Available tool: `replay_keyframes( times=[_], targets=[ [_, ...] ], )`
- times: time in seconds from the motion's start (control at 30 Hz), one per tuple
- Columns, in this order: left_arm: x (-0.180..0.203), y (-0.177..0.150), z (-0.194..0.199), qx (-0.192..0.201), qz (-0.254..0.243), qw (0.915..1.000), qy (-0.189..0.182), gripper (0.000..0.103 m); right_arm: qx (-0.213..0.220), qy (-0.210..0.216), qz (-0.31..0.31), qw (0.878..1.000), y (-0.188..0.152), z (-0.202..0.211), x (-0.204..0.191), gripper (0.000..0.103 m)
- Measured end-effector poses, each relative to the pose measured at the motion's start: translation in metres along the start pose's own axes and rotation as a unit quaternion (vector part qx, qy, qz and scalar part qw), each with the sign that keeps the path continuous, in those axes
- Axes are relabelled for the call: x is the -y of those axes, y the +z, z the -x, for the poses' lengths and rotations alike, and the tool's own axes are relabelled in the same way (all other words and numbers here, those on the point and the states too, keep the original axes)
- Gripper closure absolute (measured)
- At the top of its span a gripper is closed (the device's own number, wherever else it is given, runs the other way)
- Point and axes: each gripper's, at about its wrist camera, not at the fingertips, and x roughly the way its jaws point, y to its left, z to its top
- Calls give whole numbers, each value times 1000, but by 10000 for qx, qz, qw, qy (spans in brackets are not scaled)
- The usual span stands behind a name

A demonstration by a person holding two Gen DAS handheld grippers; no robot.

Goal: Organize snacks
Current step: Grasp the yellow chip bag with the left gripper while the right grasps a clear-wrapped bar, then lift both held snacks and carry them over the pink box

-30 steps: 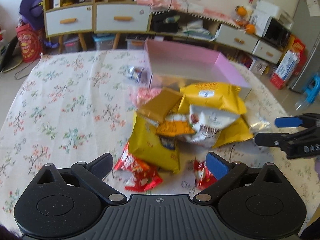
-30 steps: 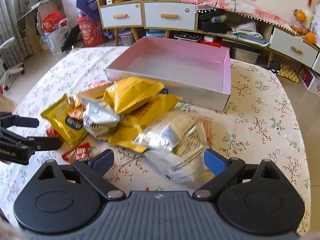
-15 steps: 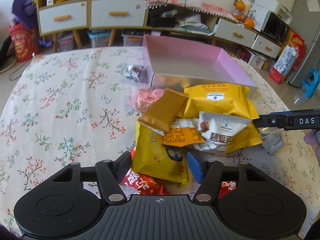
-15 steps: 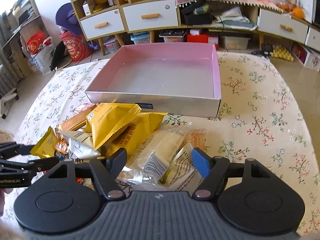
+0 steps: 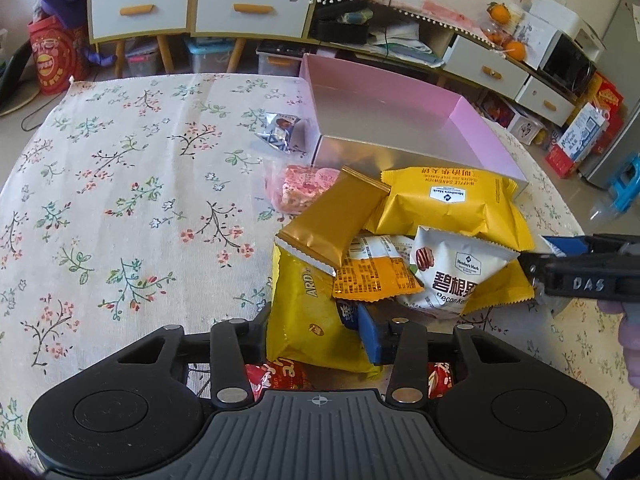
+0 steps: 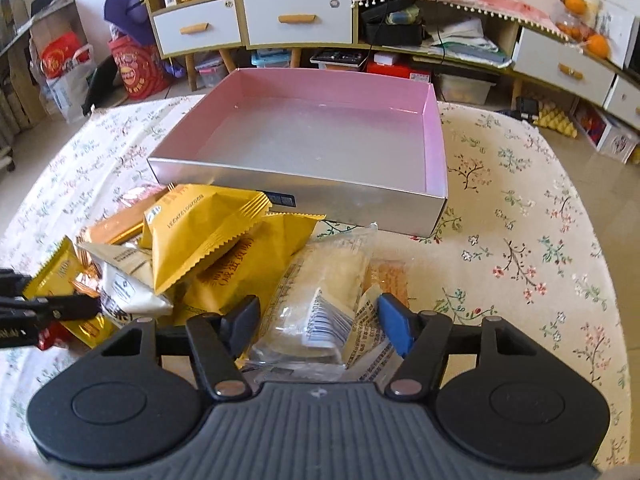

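Note:
A pile of snack packets lies on the floral tablecloth in front of an empty pink box (image 5: 396,120) (image 6: 320,136). My left gripper (image 5: 316,332) is shut on a large yellow chip bag (image 5: 308,316) at the pile's near left. A gold bar packet (image 5: 336,216), a yellow waffle packet (image 5: 448,204) and a white pecan packet (image 5: 460,268) lie beyond it. My right gripper (image 6: 316,316) has closed around a clear packet of pale pastry (image 6: 320,300) and grips its sides. The right gripper also shows at the right edge of the left wrist view (image 5: 580,272).
A small silver-blue packet (image 5: 280,130) and a pink packet (image 5: 304,188) lie left of the box. Red packets (image 5: 280,374) lie under my left gripper. Cabinets with drawers (image 6: 296,20) stand behind the table. The left gripper shows at the right wrist view's left edge (image 6: 44,312).
Both grippers moved down and forward into the pile and closed: the left on the yellow chip bag, the right around the clear pastry packet.

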Motion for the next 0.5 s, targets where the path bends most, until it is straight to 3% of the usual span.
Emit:
replay_keyframes(
  times=[0.17, 0.5],
  targets=[
    [0, 2, 5, 57, 78, 10000, -14, 71, 54, -243, 292, 9993, -2, 0, -6, 60],
    [1, 3, 16, 164, 95, 9998, -25, 81, 108, -254, 234, 9993, 0, 6, -6, 69]
  ],
)
